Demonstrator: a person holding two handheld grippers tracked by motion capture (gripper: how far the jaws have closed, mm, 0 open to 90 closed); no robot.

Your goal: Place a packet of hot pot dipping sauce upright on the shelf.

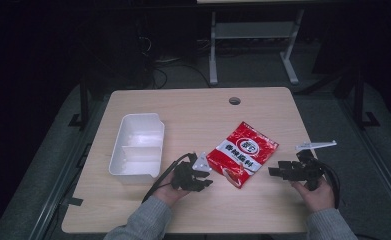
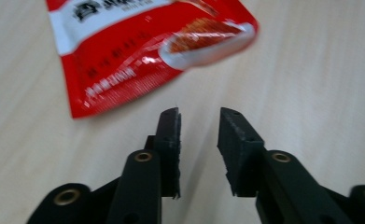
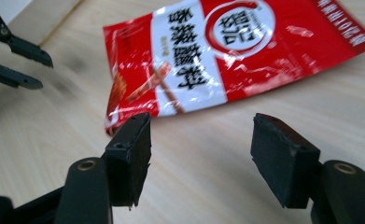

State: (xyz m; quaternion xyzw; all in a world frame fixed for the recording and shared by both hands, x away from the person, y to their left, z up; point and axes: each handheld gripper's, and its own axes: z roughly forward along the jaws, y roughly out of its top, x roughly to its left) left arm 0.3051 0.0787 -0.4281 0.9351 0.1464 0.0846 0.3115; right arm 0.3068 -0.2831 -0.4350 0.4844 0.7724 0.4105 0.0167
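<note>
A red and white snack packet [image 1: 243,152] lies flat on the wooden table [image 1: 193,110], right of centre. My left gripper [image 1: 209,181] rests low by the packet's near left corner, pointing right. In the left gripper view the packet [image 2: 138,51] lies just ahead of the left gripper [image 2: 200,116], whose jaws stand a little apart with nothing between them. My right gripper [image 1: 273,171] sits to the right of the packet, pointing left at it. The right gripper view has the right gripper [image 3: 202,123] wide open and empty, short of the packet [image 3: 227,51].
A white two-compartment tray [image 1: 142,116] stands empty at the table's left. A round cable hole [image 1: 234,100] is near the far edge. A thin white piece [image 1: 315,145] lies at the right edge. The left gripper's jaws [image 3: 17,65] appear at the right gripper view's top left.
</note>
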